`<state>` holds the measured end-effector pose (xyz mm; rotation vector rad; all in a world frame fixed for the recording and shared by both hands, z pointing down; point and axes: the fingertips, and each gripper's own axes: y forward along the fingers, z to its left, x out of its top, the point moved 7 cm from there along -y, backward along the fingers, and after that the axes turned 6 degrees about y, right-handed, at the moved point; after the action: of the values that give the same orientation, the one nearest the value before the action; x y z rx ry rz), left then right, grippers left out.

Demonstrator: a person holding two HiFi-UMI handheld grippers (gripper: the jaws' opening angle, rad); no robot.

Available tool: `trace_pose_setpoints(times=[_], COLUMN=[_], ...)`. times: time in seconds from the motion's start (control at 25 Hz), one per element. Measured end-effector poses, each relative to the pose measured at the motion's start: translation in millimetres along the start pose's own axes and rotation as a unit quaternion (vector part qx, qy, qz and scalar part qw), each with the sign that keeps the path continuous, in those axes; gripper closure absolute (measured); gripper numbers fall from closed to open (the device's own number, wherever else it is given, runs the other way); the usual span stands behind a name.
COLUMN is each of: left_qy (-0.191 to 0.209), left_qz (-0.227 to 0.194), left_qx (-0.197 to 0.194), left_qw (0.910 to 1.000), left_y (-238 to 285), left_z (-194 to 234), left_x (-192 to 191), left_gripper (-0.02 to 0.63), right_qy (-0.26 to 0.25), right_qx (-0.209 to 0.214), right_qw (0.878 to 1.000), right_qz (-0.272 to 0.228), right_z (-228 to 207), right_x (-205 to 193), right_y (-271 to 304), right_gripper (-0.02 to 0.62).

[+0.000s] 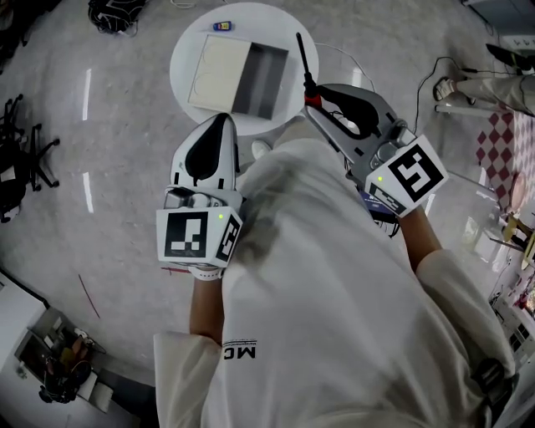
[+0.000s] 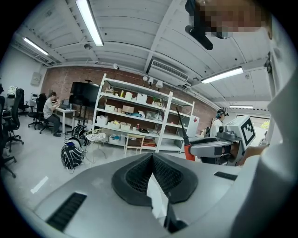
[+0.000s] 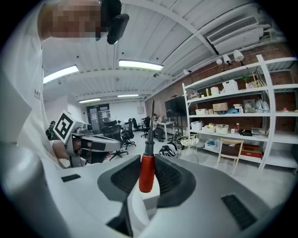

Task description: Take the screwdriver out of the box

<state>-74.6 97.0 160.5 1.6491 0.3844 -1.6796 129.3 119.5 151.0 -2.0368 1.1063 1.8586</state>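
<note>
Two grippers are up in front of the person's white shirt (image 1: 334, 276), which hides the near rim of the round white table (image 1: 185, 52). Right gripper (image 1: 315, 94): jaws clamped on the red handle of the screwdriver (image 3: 146, 173), its black shaft pointing away, outside the open box (image 1: 261, 84) and to its right. Left gripper (image 1: 222, 122): jaws together, nothing between them (pads meet). A small blue item (image 1: 222, 26) lies beyond the box. Far off stand shelving (image 2: 139, 116) and a backpack (image 2: 71, 154).
</note>
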Motion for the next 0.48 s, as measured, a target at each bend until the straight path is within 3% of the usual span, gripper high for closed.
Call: trace_pose_setpoints(times=[0.48], left_qy=[-0.005], left_qz=[-0.001], left_qx=[0.001], left_qw=[1.0000], left_y=[-2.3], left_z=[0.5], left_x=[-2.4], left_gripper=[0.600], right_qy=[-0.006], right_qx=[0.004], right_qw=[1.000], right_qz=[0.010], right_z=[4.0], right_x=[-1.4], right_y=[2.4], right_gripper=[0.443])
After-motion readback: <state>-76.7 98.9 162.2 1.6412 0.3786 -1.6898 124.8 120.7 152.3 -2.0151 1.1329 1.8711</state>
